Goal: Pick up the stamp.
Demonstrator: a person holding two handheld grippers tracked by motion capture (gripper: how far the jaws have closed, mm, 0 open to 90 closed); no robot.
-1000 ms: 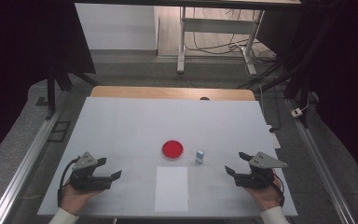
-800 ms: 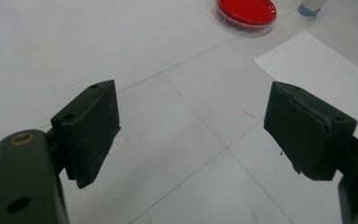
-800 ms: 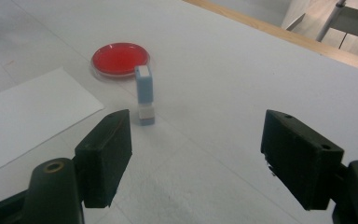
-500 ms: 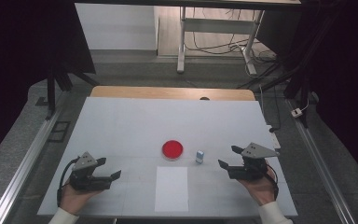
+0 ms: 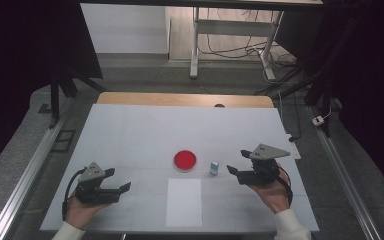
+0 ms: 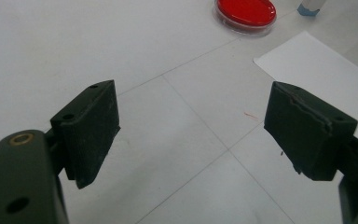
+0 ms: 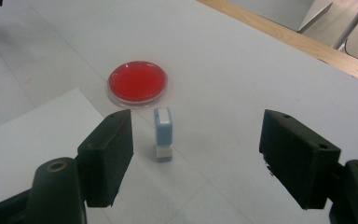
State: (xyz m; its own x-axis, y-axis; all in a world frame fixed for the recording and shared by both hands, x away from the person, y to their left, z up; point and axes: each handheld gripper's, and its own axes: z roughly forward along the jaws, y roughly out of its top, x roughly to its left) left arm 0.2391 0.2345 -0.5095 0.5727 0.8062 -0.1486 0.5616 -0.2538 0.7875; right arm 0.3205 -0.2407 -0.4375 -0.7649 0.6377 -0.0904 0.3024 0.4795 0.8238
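While left idles, right hand-held gripper nears stamp.

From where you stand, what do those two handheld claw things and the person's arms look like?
Each hand holds a black gripper: left gripper, right gripper. Each carries a grey three-cornered plate on top, two blocky black jaws with small screw holes, and a trailing black cable. The person wears white sleeves.

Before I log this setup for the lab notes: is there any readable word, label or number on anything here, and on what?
None readable.
The small blue stamp has white bands but no legible print.
The red dish and the white sheet are blank.
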